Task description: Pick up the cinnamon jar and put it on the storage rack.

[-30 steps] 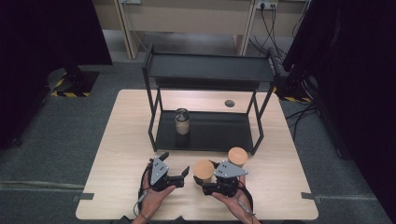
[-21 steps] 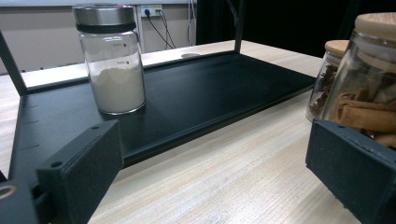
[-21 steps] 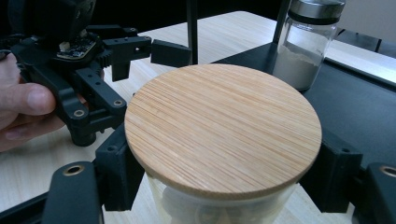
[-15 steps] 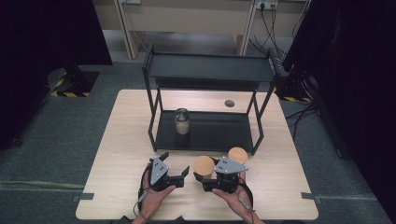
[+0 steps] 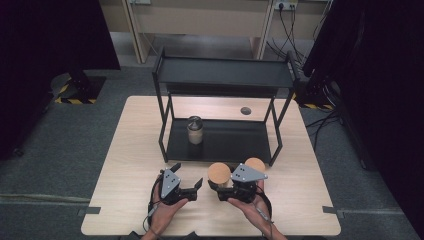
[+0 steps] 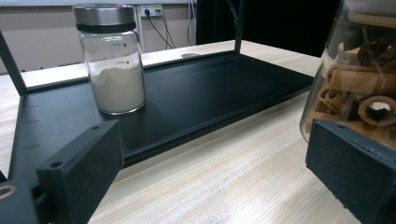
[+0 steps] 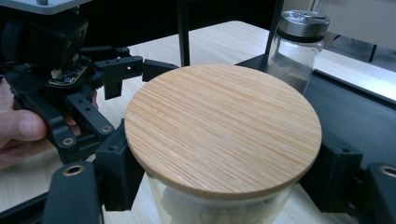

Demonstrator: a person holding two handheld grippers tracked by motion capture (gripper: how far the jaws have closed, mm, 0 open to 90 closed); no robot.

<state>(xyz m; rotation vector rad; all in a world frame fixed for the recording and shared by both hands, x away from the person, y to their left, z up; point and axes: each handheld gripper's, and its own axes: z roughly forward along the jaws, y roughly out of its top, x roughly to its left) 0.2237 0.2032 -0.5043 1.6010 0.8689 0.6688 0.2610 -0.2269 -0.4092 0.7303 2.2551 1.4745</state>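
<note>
My right gripper (image 5: 220,186) is shut on a glass jar with a round wooden lid (image 5: 219,173), near the table's front edge. In the right gripper view its jaws press both sides of this jar (image 7: 223,126). My left gripper (image 5: 187,175) stands open just left of it, with nothing between its jaws. The left gripper view (image 6: 215,158) has that jar (image 6: 359,88) at the right, holding cinnamon sticks. A glass jar of pale powder with a metal lid (image 5: 194,129) (image 6: 113,60) (image 7: 296,46) stands on the lower shelf of a black rack (image 5: 225,72).
A second wooden-lidded jar (image 5: 255,165) stands on the table just behind my right gripper, near the rack's front right leg (image 5: 274,145). The rack's lower shelf (image 6: 210,93) is bare right of the powder jar. A small round hole (image 5: 245,110) lies behind the rack.
The wooden-lidded jar in my right gripper has shifted a little toward the rack. The left gripper has stayed where it was.
</note>
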